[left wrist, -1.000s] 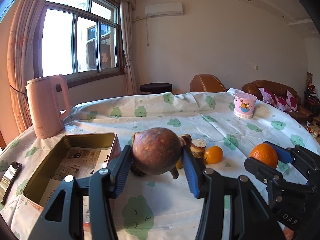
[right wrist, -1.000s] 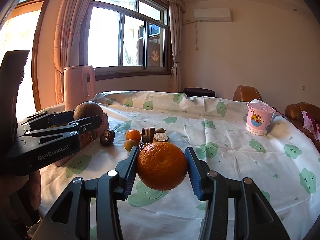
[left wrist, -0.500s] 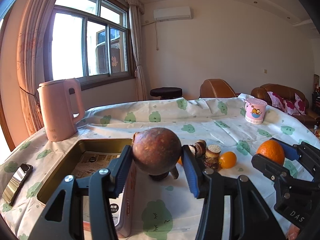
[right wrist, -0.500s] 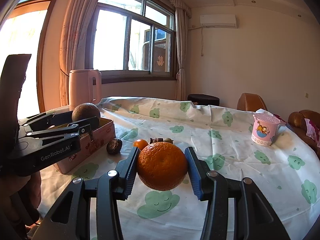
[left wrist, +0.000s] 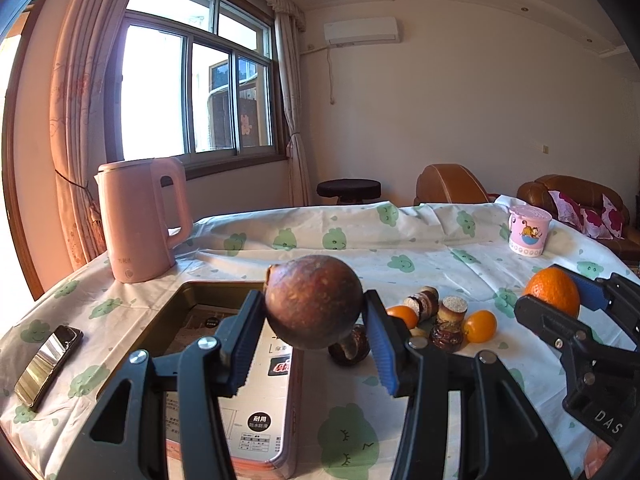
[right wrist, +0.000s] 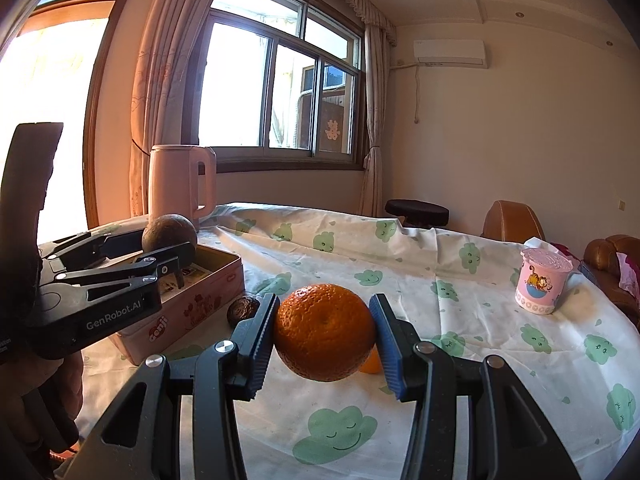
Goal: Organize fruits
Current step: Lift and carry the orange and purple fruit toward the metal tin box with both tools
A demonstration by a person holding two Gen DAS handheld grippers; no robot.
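A table covered in a white cloth printed with green clouds [left wrist: 400, 248] fills both views. On its left side stands a tall pale-pink electric kettle [left wrist: 140, 220], and in front of that an open rectangular pink tin box lined with printed paper [left wrist: 208, 320]. The left gripper [left wrist: 314, 320], black with blue pads, is clamped on a round brown mottled fruit [left wrist: 314, 306], held in the air just beside the box's right wall; from the right wrist view this fruit [right wrist: 170, 232] hangs above the box's open top [right wrist: 216, 276]. The right gripper [right wrist: 324, 332] is closed around a large round orange [right wrist: 324, 332], lifted above the cloth to the right of the box. A pink cartoon-printed cup with a lid [left wrist: 528, 232] stands far right. A shiny gold phone [left wrist: 48, 360] lies at the left edge. Near the middle lie a dark wrinkled fruit [left wrist: 350, 348], two small orange kumquats [left wrist: 480, 326] and some brown cylindrical snack pieces [left wrist: 452, 308], close together.
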